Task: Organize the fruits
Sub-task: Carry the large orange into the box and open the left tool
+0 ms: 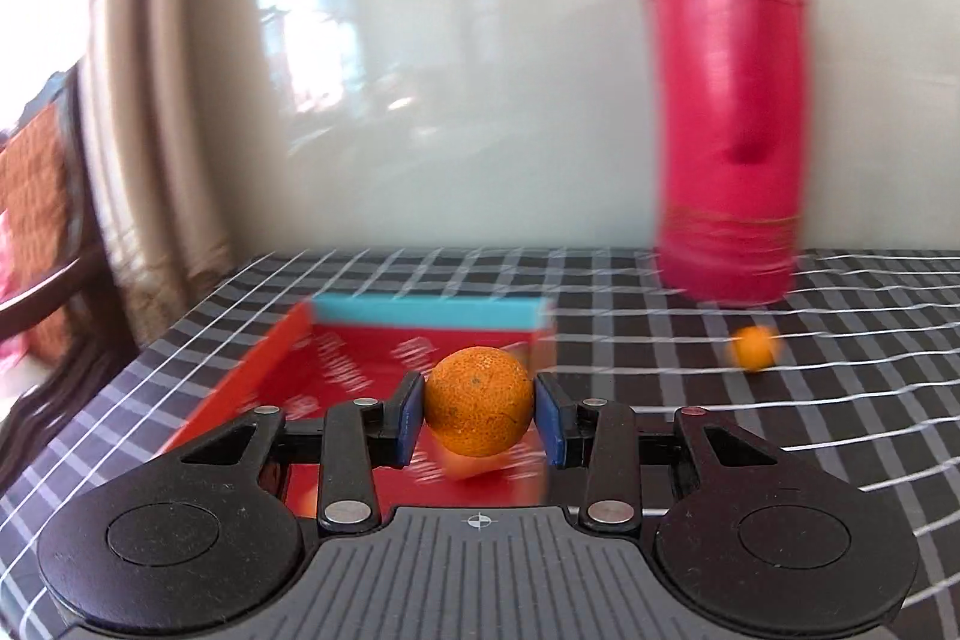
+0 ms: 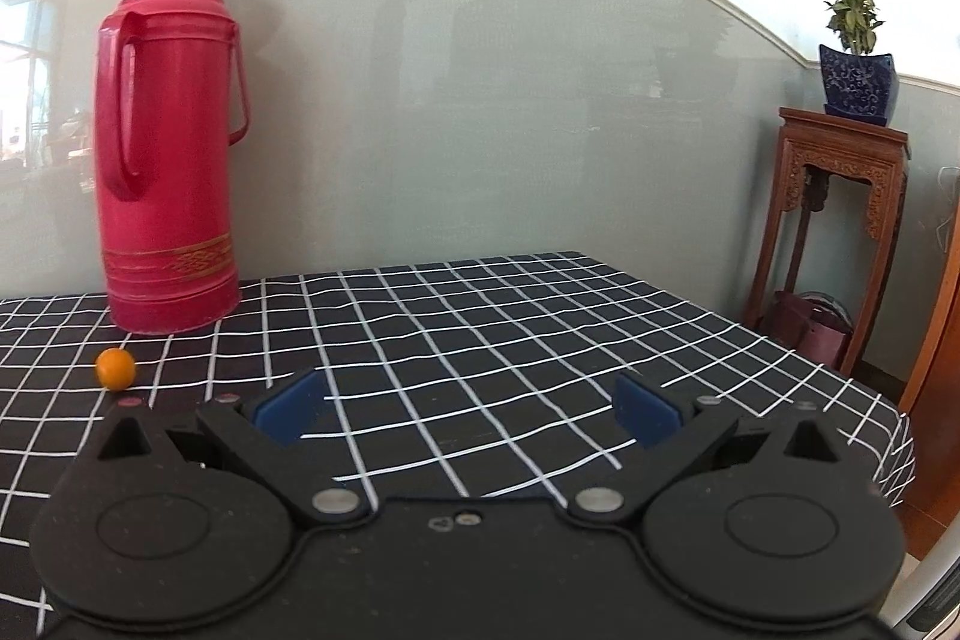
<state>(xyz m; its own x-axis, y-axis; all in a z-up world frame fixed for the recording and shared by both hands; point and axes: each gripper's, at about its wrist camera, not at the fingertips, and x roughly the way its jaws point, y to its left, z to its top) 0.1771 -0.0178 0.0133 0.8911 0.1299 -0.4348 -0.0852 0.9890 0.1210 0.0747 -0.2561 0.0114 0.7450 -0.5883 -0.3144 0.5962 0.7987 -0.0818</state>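
Jaws, left: your left gripper [image 1: 478, 411] pinches a large orange [image 1: 478, 402], one blue pad [image 1: 410, 417] pressed to each side of it.
Jaws, right: your right gripper [image 2: 468, 409] stands spread wide, nothing between its blue pads [image 2: 292, 407], only checked cloth beneath.
Held fruit: you carry the large orange above the red box [image 1: 336, 370], which has a teal far wall and white print inside.
Box contents: you can see orange shapes under the held fruit, too blurred to name.
Loose fruit: a small orange [image 2: 115, 369] lies on the desk [image 2: 540, 328], just in front of the red thermos [image 2: 168, 154] and apart from it, right of the box.
Thermos: it stands upright at the back of the desk, against the pale wall.
Beyond the desk: you have a carved wooden stand [image 2: 840, 220] on the right, with a potted plant [image 2: 858, 52] in a blue pot on top.
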